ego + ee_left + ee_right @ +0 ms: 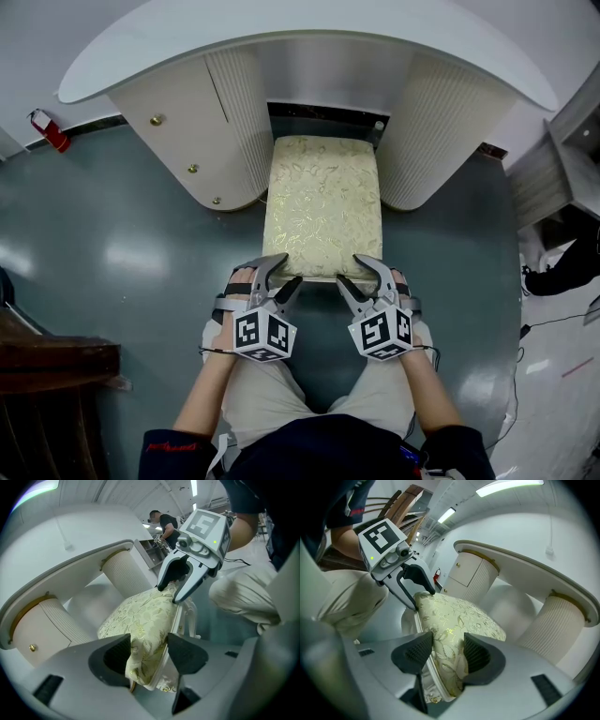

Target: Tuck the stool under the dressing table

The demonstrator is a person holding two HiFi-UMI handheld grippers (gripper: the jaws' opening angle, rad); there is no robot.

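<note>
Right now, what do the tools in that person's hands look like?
Both the left gripper and right gripper are grey, with two curved black-padded jaws and a white cube of black square markers. Thin black cables trail off. Dark sleeves, beige trousers.

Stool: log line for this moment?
stool: partly under dressing table | left tongs: shut on near edge | right tongs: shut on near edge

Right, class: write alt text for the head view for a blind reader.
The left gripper and right gripper clamp the near edge of a cream, gold-patterned cushioned stool, its far end between the ribbed pedestals of a white curved dressing table.
</note>
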